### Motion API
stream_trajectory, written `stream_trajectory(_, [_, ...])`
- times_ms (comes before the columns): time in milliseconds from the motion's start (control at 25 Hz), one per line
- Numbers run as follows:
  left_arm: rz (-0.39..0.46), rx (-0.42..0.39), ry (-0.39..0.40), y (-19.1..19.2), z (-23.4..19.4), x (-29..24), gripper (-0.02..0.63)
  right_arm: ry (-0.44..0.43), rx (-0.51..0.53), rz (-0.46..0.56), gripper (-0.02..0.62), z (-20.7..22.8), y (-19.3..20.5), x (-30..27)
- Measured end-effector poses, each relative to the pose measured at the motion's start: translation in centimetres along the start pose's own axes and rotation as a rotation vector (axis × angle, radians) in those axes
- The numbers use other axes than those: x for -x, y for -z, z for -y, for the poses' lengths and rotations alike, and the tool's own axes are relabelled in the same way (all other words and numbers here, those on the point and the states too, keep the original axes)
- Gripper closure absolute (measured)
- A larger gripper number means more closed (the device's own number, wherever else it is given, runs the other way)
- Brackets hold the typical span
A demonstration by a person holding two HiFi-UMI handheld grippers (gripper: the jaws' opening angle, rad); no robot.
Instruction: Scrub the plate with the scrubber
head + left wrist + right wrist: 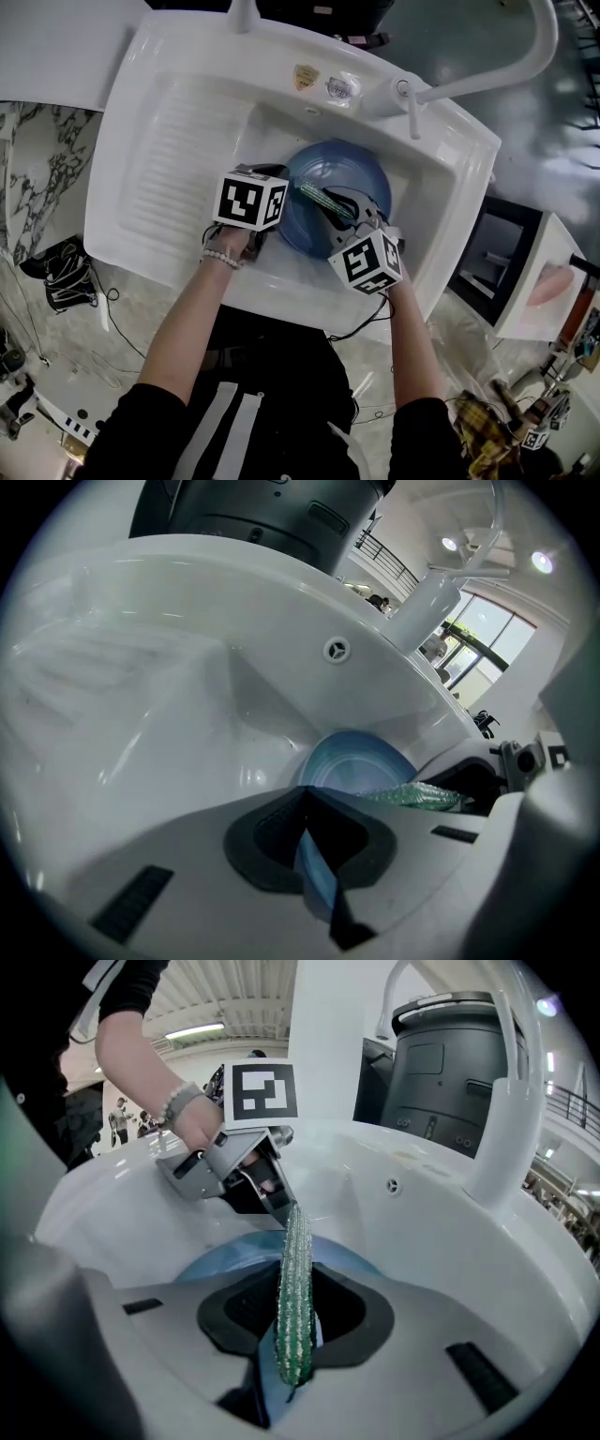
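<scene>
A blue plate (342, 173) stands tilted in the basin of a white sink (141, 75). My left gripper (272, 202) is shut on the plate's left rim; in the left gripper view a strip of blue rim (314, 869) shows between the closed jaws of the left gripper (309, 846). My right gripper (352, 214) is shut on a green bristly scrubber (323, 200), whose far end lies across the plate's face. In the right gripper view the scrubber (295, 1288) stands on edge in the right gripper (295, 1340), over the plate (230, 1246), pointing at the left gripper (267, 1190).
A ridged drainboard (178, 159) forms the sink's left half. The white curved faucet (487, 75) reaches over the back right corner. An overflow hole (337, 650) sits in the back wall. Cables and a dark bundle (61, 272) lie on the floor at the left.
</scene>
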State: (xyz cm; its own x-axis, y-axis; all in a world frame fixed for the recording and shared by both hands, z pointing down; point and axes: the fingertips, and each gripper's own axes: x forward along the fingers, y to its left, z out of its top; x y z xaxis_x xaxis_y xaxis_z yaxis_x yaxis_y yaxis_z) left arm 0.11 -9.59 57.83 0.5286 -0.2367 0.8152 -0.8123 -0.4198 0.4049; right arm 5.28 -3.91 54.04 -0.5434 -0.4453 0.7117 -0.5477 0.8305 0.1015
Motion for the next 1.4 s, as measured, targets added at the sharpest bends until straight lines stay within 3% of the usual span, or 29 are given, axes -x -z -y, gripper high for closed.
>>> stream_trajectory(120, [0.003,-0.003,-0.008,-0.1,0.0,0.1,0.606,0.007,0.036,-0.012,0.5,0.4,0.0,-1.0])
stream_trajectory(360, [0.01,-0.005,-0.001,-0.3,0.1,0.0,0.606,-0.088,0.072,-0.039,0.5,-1.6,0.6,-1.5])
stream_trajectory(800, [0.006,-0.004,-0.002,-0.2,-0.1,-0.1,0.606,-0.266,0.014,-0.061,0.5,-6.1,1.4,0.7])
stream_trajectory(1160, [0.011,0.005,0.006,-0.2,0.0,-0.2,0.606,-0.364,-0.04,-0.116,0.5,-7.9,2.5,3.1])
stream_trajectory(1280, [0.01,0.006,0.009,-0.2,0.0,-0.2,0.606,-0.261,-0.069,-0.108,0.5,-5.5,2.4,3.5])
stream_trajectory(1400, [0.011,0.004,0.011,-0.2,0.1,-0.2,0.606,-0.014,-0.134,-0.13,0.5,-0.5,2.9,3.3])
